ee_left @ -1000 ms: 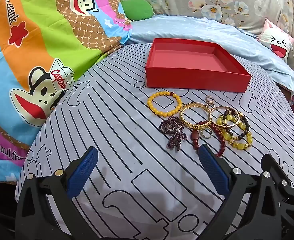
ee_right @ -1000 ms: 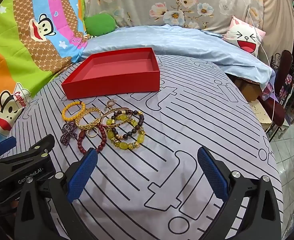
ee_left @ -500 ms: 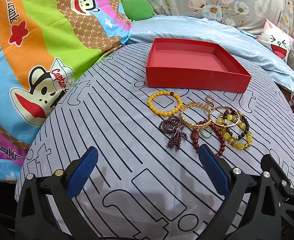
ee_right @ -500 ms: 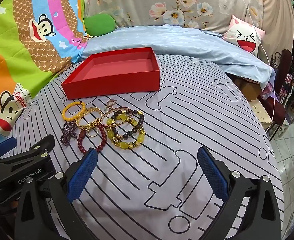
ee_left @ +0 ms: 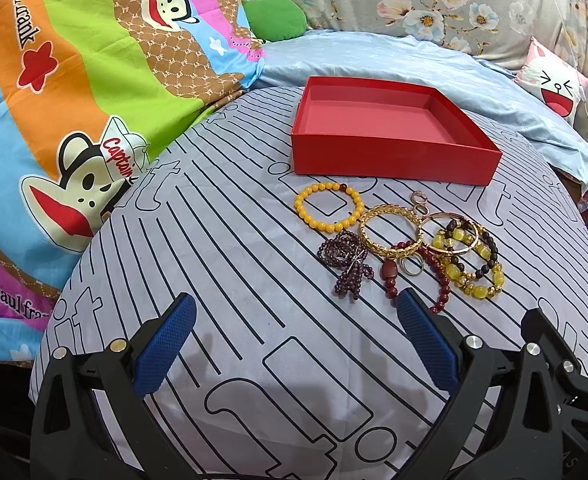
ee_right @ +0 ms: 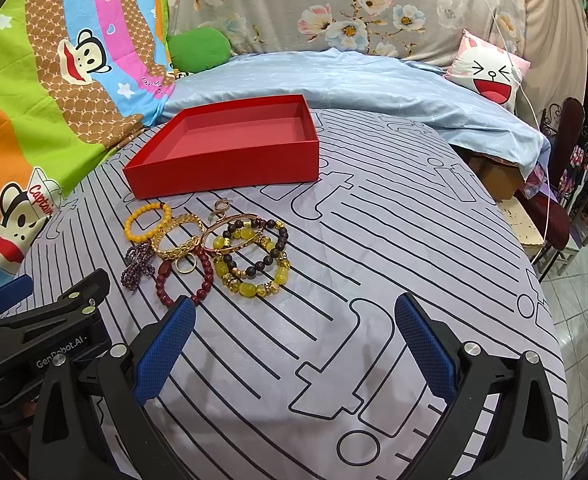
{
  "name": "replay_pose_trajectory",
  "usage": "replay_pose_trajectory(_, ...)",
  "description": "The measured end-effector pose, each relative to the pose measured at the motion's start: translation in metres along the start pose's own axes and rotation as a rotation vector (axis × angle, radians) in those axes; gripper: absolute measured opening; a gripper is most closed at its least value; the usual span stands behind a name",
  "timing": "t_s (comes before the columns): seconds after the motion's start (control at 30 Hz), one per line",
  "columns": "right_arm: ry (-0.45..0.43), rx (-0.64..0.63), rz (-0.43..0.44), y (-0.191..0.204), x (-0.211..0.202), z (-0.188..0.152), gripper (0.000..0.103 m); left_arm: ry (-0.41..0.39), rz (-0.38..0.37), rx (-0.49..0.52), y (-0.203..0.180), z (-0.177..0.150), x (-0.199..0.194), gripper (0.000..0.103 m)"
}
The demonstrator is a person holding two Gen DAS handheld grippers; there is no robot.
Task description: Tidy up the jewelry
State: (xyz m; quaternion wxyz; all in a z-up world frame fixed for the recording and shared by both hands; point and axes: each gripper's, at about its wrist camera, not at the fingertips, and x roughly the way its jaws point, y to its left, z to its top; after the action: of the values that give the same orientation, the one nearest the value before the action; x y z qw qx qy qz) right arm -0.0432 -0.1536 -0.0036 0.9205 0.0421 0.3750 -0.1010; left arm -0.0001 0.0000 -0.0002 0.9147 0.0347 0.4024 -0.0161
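a round tabletop with a grey striped cloth stands by a bed with a blue sheet. ahead of both tongs lies one pile of bracelets and, past it, one red box. left tongs and right tongs are wide, holding nothing.

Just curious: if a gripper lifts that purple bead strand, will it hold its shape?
Probably not. The purple strand lies bunched in loose loops, so it would likely droop and dangle. Its small round beads look smooth and might slip between the pads.
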Motion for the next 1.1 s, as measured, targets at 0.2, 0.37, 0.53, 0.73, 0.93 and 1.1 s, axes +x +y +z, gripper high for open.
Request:
replay_pose_trajectory(0.2,0.000,0.000,0.000,-0.0005,0.0000,0.0000,0.096,0.002,0.000,-0.002,0.0002,0.0002,0.0000,0.095)
replay_pose_trajectory(0.37,-0.001,0.001,0.001,-0.0015,0.0002,-0.0002,0.096,0.001,0.000,-0.001,0.0001,0.0001,-0.0001,0.095)
replay_pose_trajectory(0.53,0.000,0.001,0.001,-0.0008,0.0005,-0.0009,0.096,0.006,-0.003,-0.004,0.0004,0.0002,0.0005,0.095)
replay_pose_trajectory(0.73,0.004,-0.002,0.000,-0.0015,0.0009,-0.0009,0.096,0.010,-0.005,-0.006,-0.0017,-0.0029,0.0015,0.095)
replay_pose_trajectory(0.93,0.006,-0.001,0.000,-0.0017,0.0005,-0.0013,0.096,0.017,-0.007,-0.009,-0.0006,-0.0031,0.0044,0.095)
replay_pose_trajectory(1.1,0.007,-0.001,0.001,-0.0020,0.0008,-0.0012,0.096,0.022,-0.009,-0.010,-0.0002,-0.0029,0.0078,0.096)
